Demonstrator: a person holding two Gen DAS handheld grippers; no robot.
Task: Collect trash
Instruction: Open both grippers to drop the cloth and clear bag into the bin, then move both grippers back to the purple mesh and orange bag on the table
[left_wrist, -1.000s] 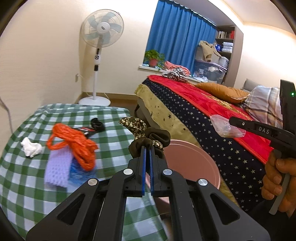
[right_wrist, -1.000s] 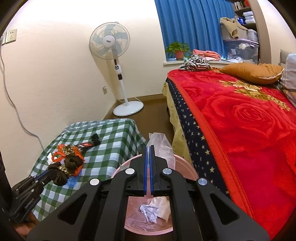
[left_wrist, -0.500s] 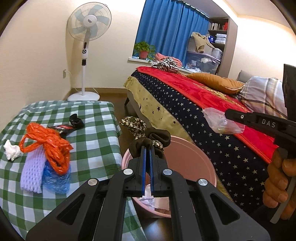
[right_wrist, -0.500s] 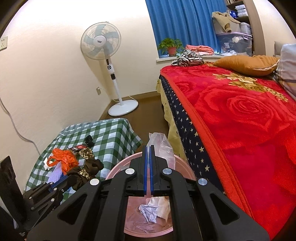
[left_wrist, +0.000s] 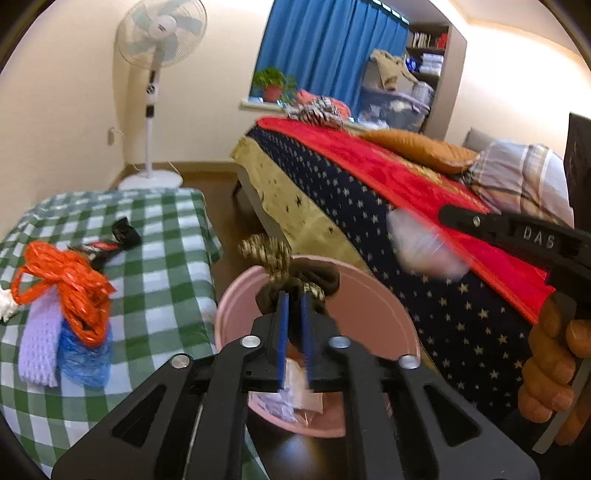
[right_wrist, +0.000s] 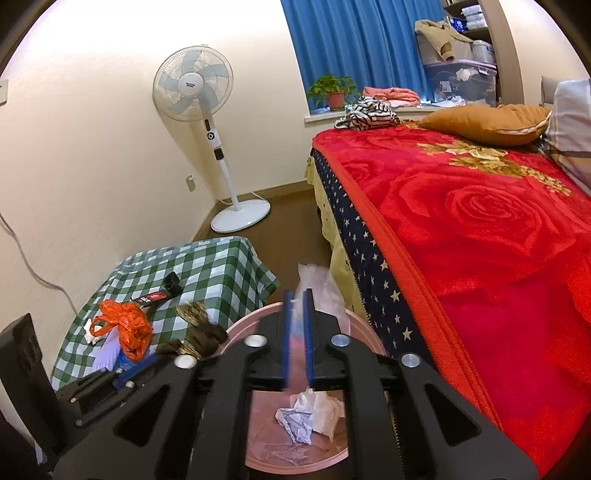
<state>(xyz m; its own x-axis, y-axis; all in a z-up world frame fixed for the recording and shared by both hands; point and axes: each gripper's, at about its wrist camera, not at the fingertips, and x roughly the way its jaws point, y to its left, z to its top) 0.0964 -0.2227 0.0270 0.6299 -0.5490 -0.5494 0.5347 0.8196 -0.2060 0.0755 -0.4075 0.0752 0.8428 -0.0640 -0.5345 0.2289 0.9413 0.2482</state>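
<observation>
My left gripper (left_wrist: 293, 299) is shut on a brown and gold scrunchie (left_wrist: 295, 273), holding it over the pink bin (left_wrist: 369, 302); its jaws look slightly parted. My right gripper (right_wrist: 297, 295) holds a clear plastic bag (right_wrist: 321, 288) above the same pink bin (right_wrist: 362, 332), its jaws slightly parted with the bag between them. Crumpled paper (right_wrist: 310, 413) lies in the bin. The right gripper and its blurred bag (left_wrist: 424, 243) show in the left wrist view. The scrunchie (right_wrist: 199, 339) shows in the right wrist view.
A green checked table (left_wrist: 166, 258) holds an orange plastic bag (left_wrist: 70, 280), a purple foam net (left_wrist: 40, 343), a blue bag (left_wrist: 85, 358) and a black wrapper (left_wrist: 110, 243). A bed with a red blanket (right_wrist: 480, 240) stands right. A white fan (right_wrist: 221, 147) stands by the wall.
My left gripper has carried the scrunchie from the table to above the pink bin. Both grippers' jaws have parted slightly. The plastic bag is blurred, moving.
</observation>
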